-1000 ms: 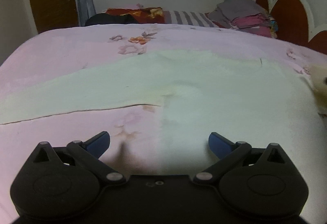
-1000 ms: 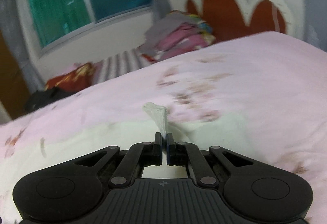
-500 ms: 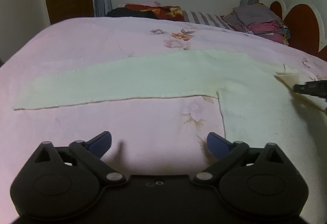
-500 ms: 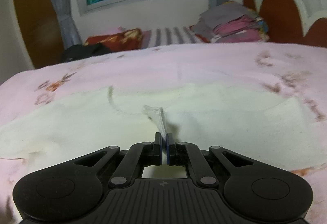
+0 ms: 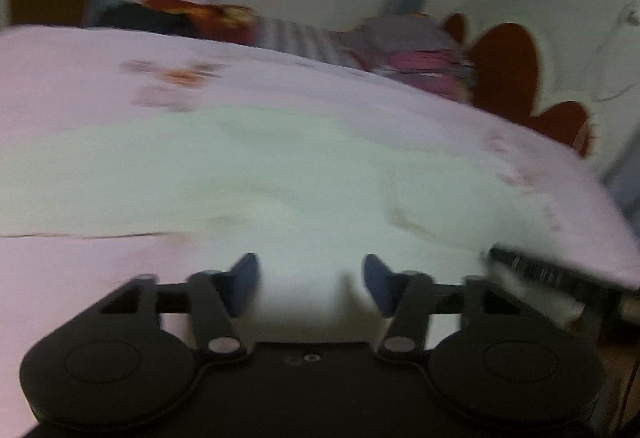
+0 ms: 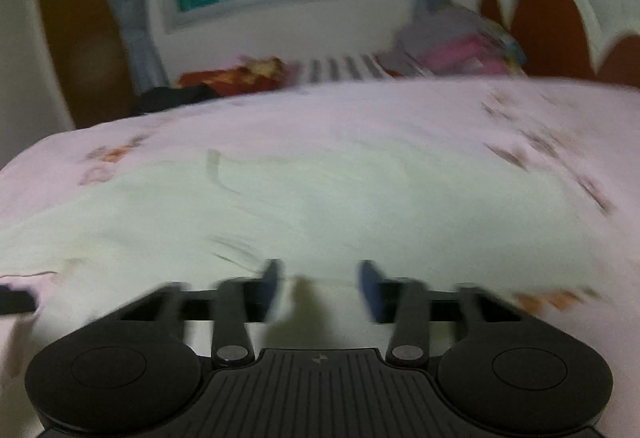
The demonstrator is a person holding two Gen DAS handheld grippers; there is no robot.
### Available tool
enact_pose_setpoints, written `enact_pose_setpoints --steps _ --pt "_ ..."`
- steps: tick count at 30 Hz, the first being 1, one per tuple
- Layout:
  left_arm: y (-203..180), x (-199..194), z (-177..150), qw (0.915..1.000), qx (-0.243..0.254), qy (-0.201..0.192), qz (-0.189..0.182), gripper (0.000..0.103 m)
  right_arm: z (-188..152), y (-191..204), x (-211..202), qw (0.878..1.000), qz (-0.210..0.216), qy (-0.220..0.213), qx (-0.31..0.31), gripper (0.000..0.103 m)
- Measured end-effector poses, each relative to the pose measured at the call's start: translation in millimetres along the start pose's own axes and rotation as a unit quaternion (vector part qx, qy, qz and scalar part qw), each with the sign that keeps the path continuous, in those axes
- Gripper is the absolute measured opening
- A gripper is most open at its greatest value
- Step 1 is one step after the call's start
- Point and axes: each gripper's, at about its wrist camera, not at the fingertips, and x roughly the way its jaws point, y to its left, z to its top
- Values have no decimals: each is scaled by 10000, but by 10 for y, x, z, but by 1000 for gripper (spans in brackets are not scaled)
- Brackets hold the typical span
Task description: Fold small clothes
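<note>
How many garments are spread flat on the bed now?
1: the pale cream garment lies across the pink bedsheet, just ahead of both tools. Others sit stacked by the headboard; blur may hide more.

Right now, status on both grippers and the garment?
Left gripper closing, nothing pinched. Right gripper just opened, garment released, flat on bed. Nothing in the way.

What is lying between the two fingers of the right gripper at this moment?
Only the pale garment spread on the bed shows in the gap of the right gripper, whose jaws have just been opening; its pads press nothing, in the right wrist view.
</note>
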Motion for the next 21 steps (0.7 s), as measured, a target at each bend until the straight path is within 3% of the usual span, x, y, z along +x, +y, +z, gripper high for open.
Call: enact_pose_setpoints --steps 3,7,10,11,12,13,16,21 --pt "-246 433 150 9990 -180 197 -360 49 -43 -394 -115 9991 -107 73 395 27" --pt "-437 883 293 9970 -340 451 -536 48 -61 -859 -209 9966 -291 143 760 27" --pt "-519 1108 357 9964 -371 539 -532 38 -65 -1073 -194 9936 -257 216 1082 27" --pt "-539 1157 365 9963 -351 545 -557 25 -65 -1129 -163 9926 -254 232 1162 27" --pt "-572 1197 352 9959 -295 580 -625 2 -73 -1186 -175 9920 -223 225 1225 27" --pt "-592 1218 351 9955 -239 615 -685 3 -65 -1219 -166 9912 -190 209 1291 27" --pt "-554 1037 404 9967 -120 222 -766 3 -67 -1218 -169 9905 -182 194 1349 27" --pt "-107 737 533 9988 -252 -115 -409 3 -59 -1163 -142 9915 -228 211 1266 27"
